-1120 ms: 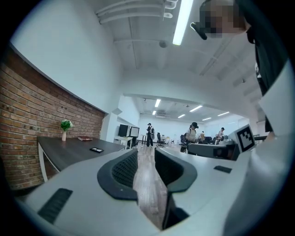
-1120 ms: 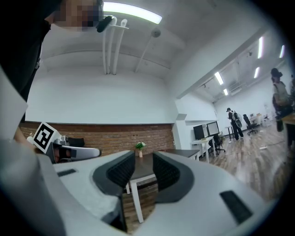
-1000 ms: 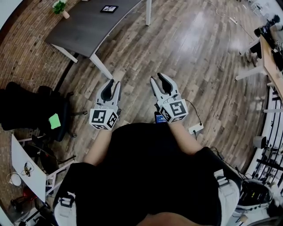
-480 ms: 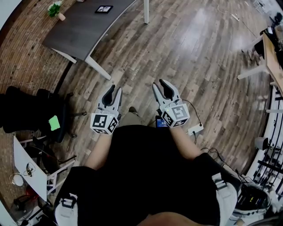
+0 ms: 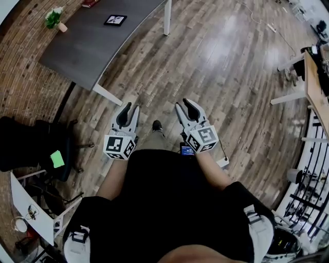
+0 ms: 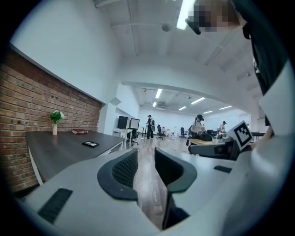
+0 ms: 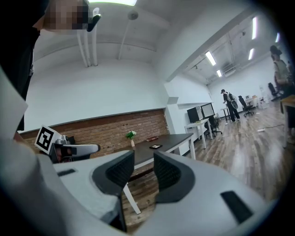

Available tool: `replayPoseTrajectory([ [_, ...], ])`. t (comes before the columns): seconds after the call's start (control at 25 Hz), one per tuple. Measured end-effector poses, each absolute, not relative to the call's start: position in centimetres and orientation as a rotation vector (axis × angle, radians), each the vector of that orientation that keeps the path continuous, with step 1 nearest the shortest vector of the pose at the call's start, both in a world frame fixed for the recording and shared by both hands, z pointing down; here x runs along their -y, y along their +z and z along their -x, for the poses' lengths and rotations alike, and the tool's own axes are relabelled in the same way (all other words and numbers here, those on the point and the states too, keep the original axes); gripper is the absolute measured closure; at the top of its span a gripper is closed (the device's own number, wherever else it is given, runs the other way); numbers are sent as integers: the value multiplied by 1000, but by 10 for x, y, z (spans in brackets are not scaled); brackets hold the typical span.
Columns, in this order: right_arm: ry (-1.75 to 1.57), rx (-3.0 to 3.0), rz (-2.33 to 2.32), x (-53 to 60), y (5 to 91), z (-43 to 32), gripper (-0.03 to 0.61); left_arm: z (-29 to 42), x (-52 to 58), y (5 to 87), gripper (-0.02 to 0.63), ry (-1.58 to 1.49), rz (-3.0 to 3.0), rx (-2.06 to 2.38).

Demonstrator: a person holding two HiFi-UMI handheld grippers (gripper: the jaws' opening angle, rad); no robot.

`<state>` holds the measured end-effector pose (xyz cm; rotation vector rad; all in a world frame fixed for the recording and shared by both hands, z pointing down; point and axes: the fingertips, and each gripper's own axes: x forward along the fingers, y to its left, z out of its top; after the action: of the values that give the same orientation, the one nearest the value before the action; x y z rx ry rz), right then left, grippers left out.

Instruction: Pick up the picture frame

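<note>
The picture frame (image 5: 115,20) lies flat, dark-rimmed, on the long dark table (image 5: 87,49) far ahead to the left. It also shows small in the left gripper view (image 6: 91,144) and in the right gripper view (image 7: 155,146). My left gripper (image 5: 131,107) and right gripper (image 5: 183,102) are held side by side in front of the person's body, over the wooden floor, well short of the table. Both are open with a narrow gap and nothing between the jaws (image 6: 145,156) (image 7: 144,159).
A small potted plant (image 5: 53,18) and a reddish book (image 5: 91,3) stand at the table's far end by the brick wall. A black office chair (image 5: 31,144) sits to the left. Another desk (image 5: 314,72) is at the right. People stand in the distance (image 6: 199,125).
The person has walked forward: the table and frame now lie nearer and lower in the head view. Both grippers keep the same pose, with the same gap.
</note>
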<state>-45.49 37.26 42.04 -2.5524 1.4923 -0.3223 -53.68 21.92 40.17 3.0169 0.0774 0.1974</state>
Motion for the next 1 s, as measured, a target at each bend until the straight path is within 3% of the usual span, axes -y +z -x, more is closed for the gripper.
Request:
replayPoseTrajectory([
  [0.52, -306, -1637, 2501, -240, 389, 284, 460, 351, -122, 384, 509, 136, -3015, -131],
  [1.0, -345, -1754, 2363, -204, 411, 115, 460, 189, -98, 417, 509, 241, -2999, 1],
])
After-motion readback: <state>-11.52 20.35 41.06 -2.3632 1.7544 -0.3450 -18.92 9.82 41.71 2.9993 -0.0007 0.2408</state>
